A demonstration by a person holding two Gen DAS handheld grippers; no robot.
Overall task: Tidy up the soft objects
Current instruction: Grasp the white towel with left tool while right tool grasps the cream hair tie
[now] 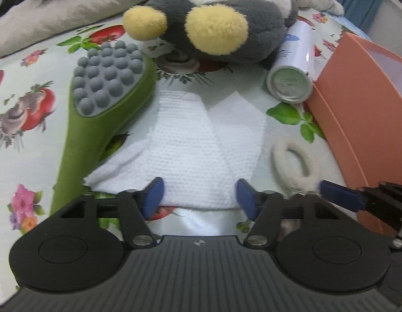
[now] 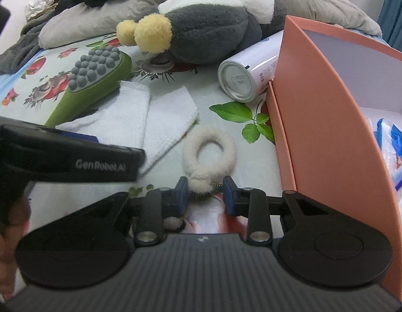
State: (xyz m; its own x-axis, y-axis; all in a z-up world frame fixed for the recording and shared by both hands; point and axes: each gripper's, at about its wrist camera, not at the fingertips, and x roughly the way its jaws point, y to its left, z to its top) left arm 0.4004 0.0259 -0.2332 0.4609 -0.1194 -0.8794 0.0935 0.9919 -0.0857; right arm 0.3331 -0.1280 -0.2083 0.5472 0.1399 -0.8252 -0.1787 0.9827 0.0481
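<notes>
L gripper low over near edge of white cloth, fingers wide, nothing between them. R gripper at the fluffy ring, fingers approx half open w/ ring's near knot between pads; can't tell if touching. Ring lies flat on floral sheet, between cloth and orange box. Green massager just left of cloth, handle under cloth corner. Plush behind cloth. Spray can on its side against box. Box open, packets inside.
</notes>
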